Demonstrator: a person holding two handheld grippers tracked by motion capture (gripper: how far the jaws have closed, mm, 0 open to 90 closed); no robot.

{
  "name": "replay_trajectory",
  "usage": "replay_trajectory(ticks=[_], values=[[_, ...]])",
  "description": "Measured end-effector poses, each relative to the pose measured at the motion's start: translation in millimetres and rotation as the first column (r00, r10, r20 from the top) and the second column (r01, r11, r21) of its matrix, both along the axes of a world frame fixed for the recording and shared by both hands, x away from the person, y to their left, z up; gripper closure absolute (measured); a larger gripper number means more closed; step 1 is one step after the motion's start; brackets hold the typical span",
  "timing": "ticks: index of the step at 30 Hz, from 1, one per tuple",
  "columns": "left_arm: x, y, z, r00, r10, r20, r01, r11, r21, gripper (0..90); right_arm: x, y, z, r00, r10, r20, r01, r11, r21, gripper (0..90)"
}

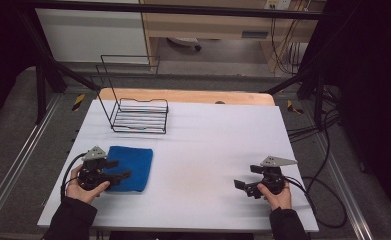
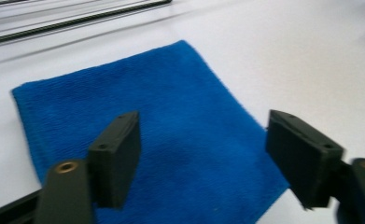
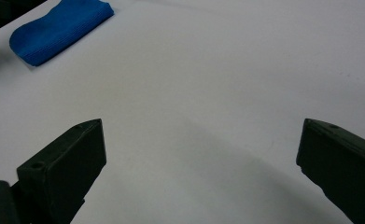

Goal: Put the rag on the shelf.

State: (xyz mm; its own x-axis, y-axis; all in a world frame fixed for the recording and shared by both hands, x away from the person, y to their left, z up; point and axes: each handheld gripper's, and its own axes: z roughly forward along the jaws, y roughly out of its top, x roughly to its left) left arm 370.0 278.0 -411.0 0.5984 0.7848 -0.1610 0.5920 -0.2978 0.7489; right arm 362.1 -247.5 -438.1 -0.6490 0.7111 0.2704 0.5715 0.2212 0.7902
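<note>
A folded blue towel (image 1: 132, 167) lies flat on the white table (image 1: 203, 155) at the front left. My left gripper (image 1: 117, 169) hovers over the towel's left edge, jaws open and apart, nothing between them. In the left gripper view the blue towel (image 2: 171, 126) spreads beneath and beyond the open jaws, and my left gripper (image 2: 208, 158) stands just above it. My right gripper (image 1: 247, 181) is open over bare table at the front right. In the right gripper view the blue towel (image 3: 59, 28) sits far off at the upper left, and my right gripper (image 3: 201, 163) holds nothing.
A black wire rack (image 1: 138, 112) stands at the back left of the table, with its edge (image 2: 73, 18) seen beyond the towel. Black frame bars and cables run along both sides. A wooden board (image 1: 188, 96) lies under the far table edge.
</note>
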Motion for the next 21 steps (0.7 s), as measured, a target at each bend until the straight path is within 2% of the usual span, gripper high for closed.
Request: replay_trajectory(ticks=[5,11,13,18,21], values=[[5.4,11.4,-1.4,0.9997,0.020,-0.010,-0.020,0.9998,-0.004,15.9,1.3,8.6,0.5,1.0000,-0.002,0.002,0.002,1.0000,-0.005,1.3],[15.6,27.3,3.6,0.9976,0.070,0.000,-0.070,0.9976,-0.006,13.1,2.4,15.2,0.4,1.0000,0.009,0.002,-0.009,0.9998,-0.017,1.1],[19.8,32.4,5.0,0.9951,0.098,-0.003,-0.098,0.9951,-0.003,13.8,2.3,16.4,0.2,1.0000,0.006,0.000,-0.006,0.9999,-0.013,1.1],[31.4,41.9,8.7,0.9923,0.124,-0.010,-0.124,0.9923,0.008,14.7,1.6,16.8,0.4,1.0000,0.000,-0.002,0.000,0.9999,-0.016,0.8],[41.6,45.5,9.3,0.9895,0.144,-0.013,-0.143,0.9893,0.025,18.5,2.1,16.7,0.3,1.0000,0.001,0.001,-0.001,0.9999,-0.016,0.8]])
